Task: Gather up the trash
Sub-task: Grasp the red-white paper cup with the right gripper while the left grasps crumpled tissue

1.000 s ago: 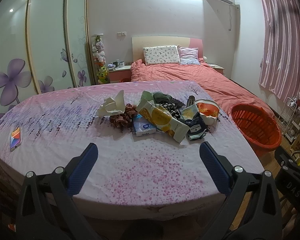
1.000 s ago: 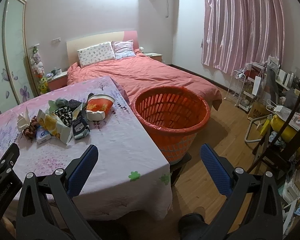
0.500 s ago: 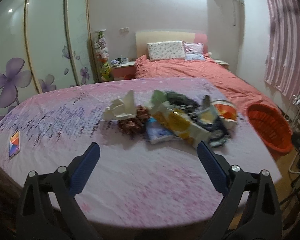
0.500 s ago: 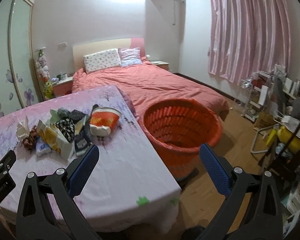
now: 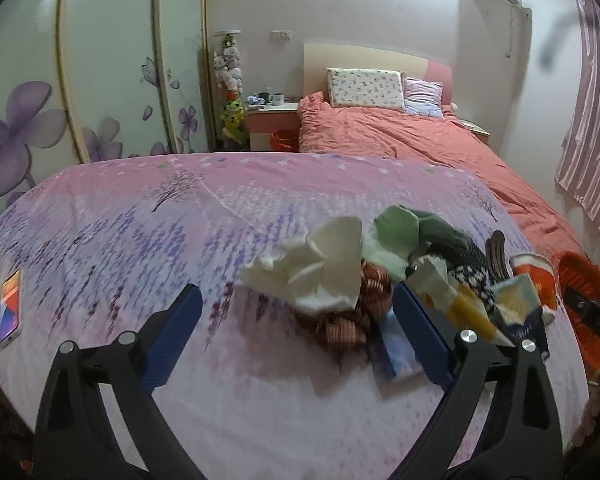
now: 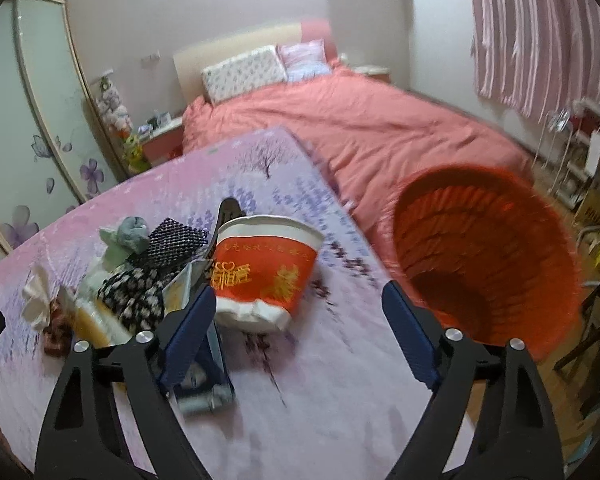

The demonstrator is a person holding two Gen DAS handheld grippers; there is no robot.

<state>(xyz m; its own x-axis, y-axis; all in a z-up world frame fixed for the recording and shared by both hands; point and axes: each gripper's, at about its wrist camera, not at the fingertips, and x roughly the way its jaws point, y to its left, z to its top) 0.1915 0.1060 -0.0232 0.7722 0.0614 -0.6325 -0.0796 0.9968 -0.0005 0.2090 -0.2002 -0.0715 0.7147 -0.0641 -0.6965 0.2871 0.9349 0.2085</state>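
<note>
Approach step: right gripper fingers closing, empty, paper bowl just ahead; left gripper released (tissue ahead); next, straddling bowl.

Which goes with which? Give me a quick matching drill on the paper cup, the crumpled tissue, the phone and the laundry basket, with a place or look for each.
Things:
1. paper cup
2. crumpled tissue
3. phone
4. basket

Descriptions:
A. orange, on the floor beside the table
B. white, at the pile's left end
C. red and white, tipped on its side
D. alone near the table's left edge, screen lit

Pairs: 1-C, 2-B, 3-D, 4-A
</note>
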